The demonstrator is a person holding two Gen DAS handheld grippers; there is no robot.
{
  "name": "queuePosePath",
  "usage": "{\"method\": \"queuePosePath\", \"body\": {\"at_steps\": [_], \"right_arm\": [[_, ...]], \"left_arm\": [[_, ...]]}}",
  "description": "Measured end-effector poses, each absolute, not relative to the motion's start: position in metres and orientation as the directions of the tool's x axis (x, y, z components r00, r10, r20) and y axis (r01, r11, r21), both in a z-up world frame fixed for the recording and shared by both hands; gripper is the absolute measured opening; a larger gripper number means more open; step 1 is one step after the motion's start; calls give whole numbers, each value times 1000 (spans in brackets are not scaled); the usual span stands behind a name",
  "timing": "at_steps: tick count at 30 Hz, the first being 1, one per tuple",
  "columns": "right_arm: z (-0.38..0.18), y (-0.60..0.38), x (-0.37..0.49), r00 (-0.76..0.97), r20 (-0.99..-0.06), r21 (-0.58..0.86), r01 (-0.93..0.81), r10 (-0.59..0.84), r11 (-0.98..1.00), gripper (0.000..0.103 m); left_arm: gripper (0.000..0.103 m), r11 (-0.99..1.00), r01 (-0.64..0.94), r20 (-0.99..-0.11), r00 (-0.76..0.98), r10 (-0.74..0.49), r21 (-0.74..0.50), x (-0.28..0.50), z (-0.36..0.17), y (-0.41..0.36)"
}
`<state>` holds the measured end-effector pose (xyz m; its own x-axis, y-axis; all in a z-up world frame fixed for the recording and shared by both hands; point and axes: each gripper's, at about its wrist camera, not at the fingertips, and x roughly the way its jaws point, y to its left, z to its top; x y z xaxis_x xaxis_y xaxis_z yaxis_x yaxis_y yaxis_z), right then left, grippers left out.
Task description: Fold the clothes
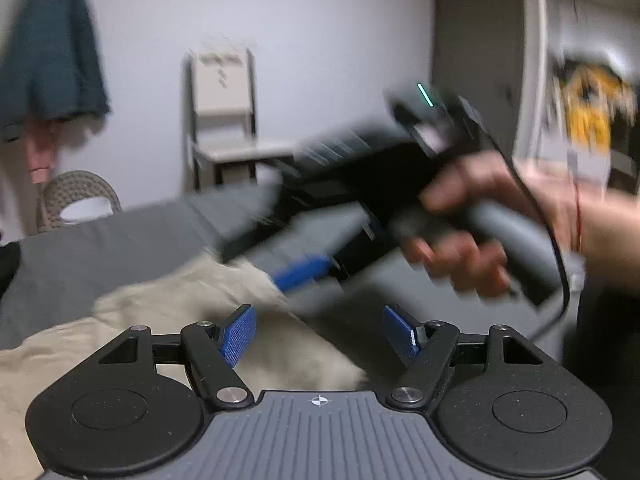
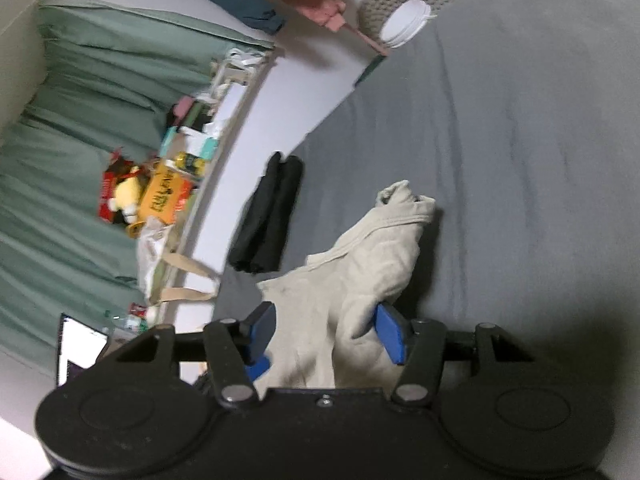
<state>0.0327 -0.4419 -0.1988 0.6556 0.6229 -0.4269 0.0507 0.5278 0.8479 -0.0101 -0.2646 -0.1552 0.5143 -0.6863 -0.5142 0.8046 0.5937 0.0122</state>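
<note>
A crumpled beige garment (image 2: 360, 264) lies on the grey bed sheet (image 2: 520, 140). My right gripper (image 2: 326, 330) is open, and a bunched part of the beige cloth sits between its blue pads (image 2: 390, 334). In the left wrist view my left gripper (image 1: 320, 334) stands open just above the same beige garment (image 1: 180, 308), with nothing between its fingers. A hand (image 1: 472, 232) holds the right gripper, blurred, with one of its blue pads (image 1: 300, 272) touching the cloth. A folded black garment (image 2: 268, 216) lies by the wall edge of the bed.
A pale chair (image 1: 224, 120) stands against the back wall beside a woven basket (image 1: 76, 196). A teal garment (image 1: 48, 52) hangs at the upper left. A cluttered ledge (image 2: 168, 184), a tote bag (image 2: 172, 264), a green curtain (image 2: 80, 120) and a lit screen (image 2: 80, 348) lie beyond the bed.
</note>
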Motion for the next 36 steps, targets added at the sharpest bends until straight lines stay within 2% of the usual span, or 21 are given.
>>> {"method": "queuePosePath", "body": {"at_steps": [6, 9, 11, 14, 18, 23, 25, 27, 34, 36], "right_arm": [[-194, -442, 32, 662, -548, 742, 103, 511, 663, 60], [-190, -443, 40, 664, -615, 646, 116, 425, 754, 60], [-194, -444, 50, 630, -638, 635, 105, 443, 765, 59], [-197, -441, 62, 600, -620, 667, 65, 505, 742, 55], [-196, -438, 76, 534, -652, 646, 20, 538, 763, 52], [-193, -450, 62, 503, -651, 675, 41, 568, 737, 53], [-190, -452, 57, 511, -649, 676, 46, 564, 736, 57], [-185, -453, 55, 526, -641, 680, 53, 559, 731, 66], [-188, -451, 66, 574, -621, 686, 70, 533, 724, 65], [-192, -452, 67, 574, -615, 697, 75, 541, 714, 62]], "left_arm": [[71, 659, 743, -633, 568, -526, 118, -23, -178, -304], [71, 676, 710, -655, 609, -448, 198, -32, -185, -318], [71, 682, 684, -633, 654, -414, 260, -41, -185, -322], [71, 707, 632, -574, 722, -387, 318, -47, -175, -320], [71, 662, 590, -530, 782, -327, 462, -47, -168, -318], [71, 472, 611, -542, 788, -291, 635, -59, -178, -339], [71, 414, 622, -551, 783, -290, 665, -66, -181, -347], [71, 383, 636, -568, 771, -288, 670, -74, -184, -352], [71, 275, 626, -565, 779, -273, 730, -86, -196, -367], [71, 243, 617, -560, 784, -267, 748, -86, -199, -369]]}}
